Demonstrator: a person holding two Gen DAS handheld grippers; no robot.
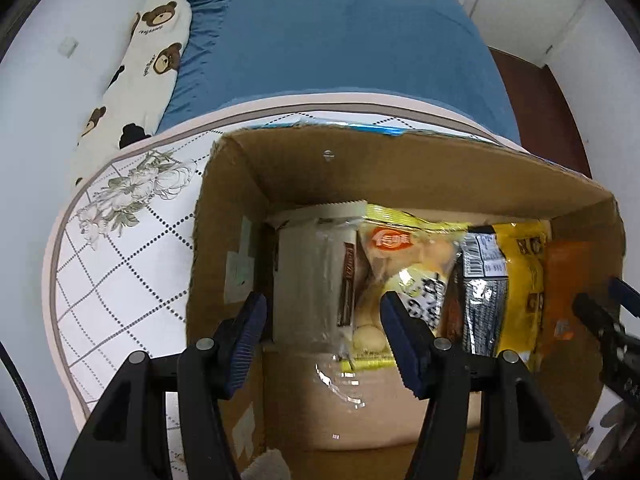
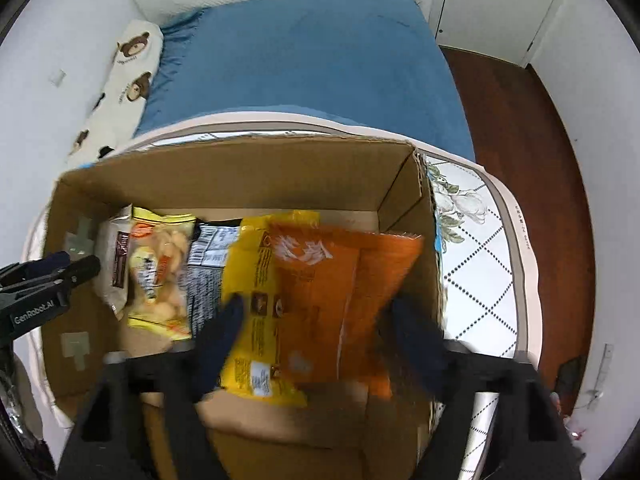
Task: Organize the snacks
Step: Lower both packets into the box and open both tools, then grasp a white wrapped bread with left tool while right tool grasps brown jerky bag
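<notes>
An open cardboard box (image 1: 400,168) holds a row of standing snack packets. My left gripper (image 1: 325,320) reaches down into the box's left end, and its fingers are closed on a beige packet in clear wrap (image 1: 308,280). Beside that packet stand a yellow packet of round snacks (image 1: 400,256), a black-and-silver packet (image 1: 482,292) and a yellow packet (image 1: 520,280). In the right wrist view my right gripper (image 2: 320,332) is open over the box's right end. An orange packet (image 2: 320,280) stands loose between its blurred fingers, with a second orange packet (image 2: 384,272) behind it.
The box (image 2: 240,172) sits on a round table with a white floral cloth (image 1: 120,240). Behind it lie a bed with a blue sheet (image 1: 340,40) and a bear-print pillow (image 1: 148,60). Dark wooden floor (image 2: 520,160) lies to the right.
</notes>
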